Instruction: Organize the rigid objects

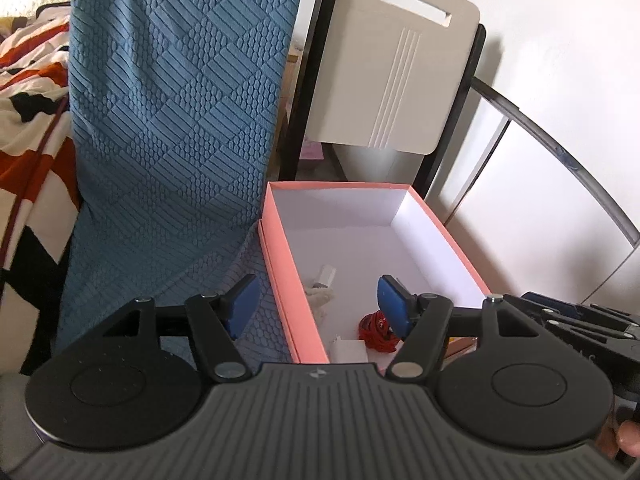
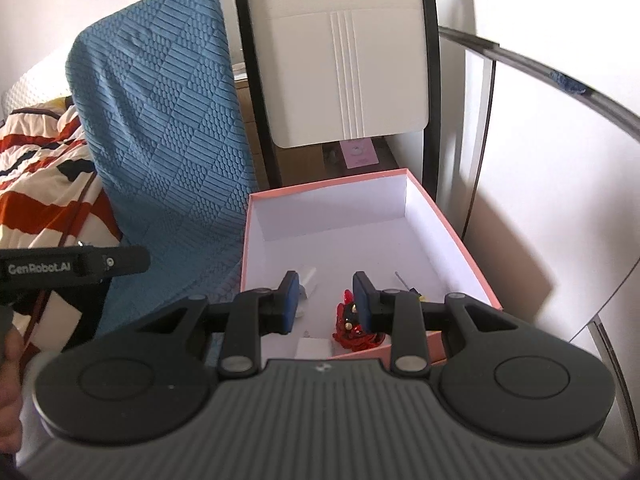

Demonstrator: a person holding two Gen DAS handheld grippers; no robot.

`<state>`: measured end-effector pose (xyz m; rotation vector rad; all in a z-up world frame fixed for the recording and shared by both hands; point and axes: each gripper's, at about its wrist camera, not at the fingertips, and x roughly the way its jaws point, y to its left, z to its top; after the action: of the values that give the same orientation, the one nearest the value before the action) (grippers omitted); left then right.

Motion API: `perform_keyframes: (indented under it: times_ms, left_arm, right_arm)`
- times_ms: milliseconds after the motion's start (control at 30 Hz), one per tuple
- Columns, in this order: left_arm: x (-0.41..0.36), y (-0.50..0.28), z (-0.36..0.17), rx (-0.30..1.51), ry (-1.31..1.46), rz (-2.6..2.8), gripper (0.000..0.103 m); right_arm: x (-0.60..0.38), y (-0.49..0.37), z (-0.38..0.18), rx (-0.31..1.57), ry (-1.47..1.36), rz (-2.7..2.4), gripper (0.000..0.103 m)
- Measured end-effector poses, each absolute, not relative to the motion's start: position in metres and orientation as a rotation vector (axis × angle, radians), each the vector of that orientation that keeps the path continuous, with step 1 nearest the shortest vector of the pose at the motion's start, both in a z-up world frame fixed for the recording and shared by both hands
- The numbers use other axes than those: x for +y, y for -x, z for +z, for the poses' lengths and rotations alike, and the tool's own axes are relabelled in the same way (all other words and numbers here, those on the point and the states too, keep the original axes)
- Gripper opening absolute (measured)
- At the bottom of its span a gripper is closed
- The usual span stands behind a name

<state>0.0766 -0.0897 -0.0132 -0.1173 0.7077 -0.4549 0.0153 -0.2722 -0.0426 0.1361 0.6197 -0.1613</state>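
The left gripper [image 1: 316, 304] is held wide open and empty; the right gripper [image 2: 326, 300] is also parted, with nothing between its fingers. Both are held above the near end of the pink box [image 2: 452, 236]. Inside it a red ornament [image 2: 354, 330], a white block [image 2: 314, 347] and a small white piece [image 1: 325, 276] are seen. A blue cushion [image 1: 180, 120] is leaned beside the box, and a white chair [image 2: 340, 72] is placed behind it.

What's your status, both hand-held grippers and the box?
Left hand-held gripper open, empty. Right hand-held gripper open, empty, above pink box. Red item, white pieces inside. Nothing blocking.
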Motion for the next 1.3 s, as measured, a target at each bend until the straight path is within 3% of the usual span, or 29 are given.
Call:
perform_keyframes:
  times_ms: [433, 567, 733, 833, 867, 900, 967, 1300]
  left_arm:
    - [-0.053, -0.034, -0.005, 0.665, 0.157, -0.47, 0.077]
    - [-0.046, -0.029, -0.004, 0.662, 0.17, -0.468, 0.087]
    - [-0.042, -0.02, -0.002, 0.652, 0.149, -0.453, 0.089]
    - [-0.036, -0.018, -0.001, 0.648, 0.16, -0.44, 0.096]
    - [-0.033, -0.017, -0.001, 0.644, 0.165, -0.434, 0.098]
    - [-0.032, -0.017, -0.002, 0.644, 0.166, -0.43, 0.098]
    - [-0.029, -0.017, -0.002, 0.645, 0.168, -0.427, 0.098]
    - [-0.03, -0.015, -0.002, 0.655, 0.159, -0.404, 0.1]
  right_arm:
    - [-0.237, 0.027, -0.031, 0.588, -0.137, -0.165, 0.033]
    - [-0.226, 0.036, -0.028, 0.58, -0.085, -0.176, 0.033]
    - [-0.226, 0.045, -0.027, 0.575, -0.123, -0.179, 0.033]
    - [-0.228, 0.046, -0.028, 0.578, -0.13, -0.18, 0.033]
    - [-0.227, 0.046, -0.028, 0.582, -0.128, -0.172, 0.042]
    - [-0.227, 0.045, -0.028, 0.585, -0.119, -0.169, 0.066]
    - [-0.225, 0.046, -0.028, 0.578, -0.109, -0.171, 0.101]
    - [-0.229, 0.047, -0.03, 0.579, -0.122, -0.197, 0.103]
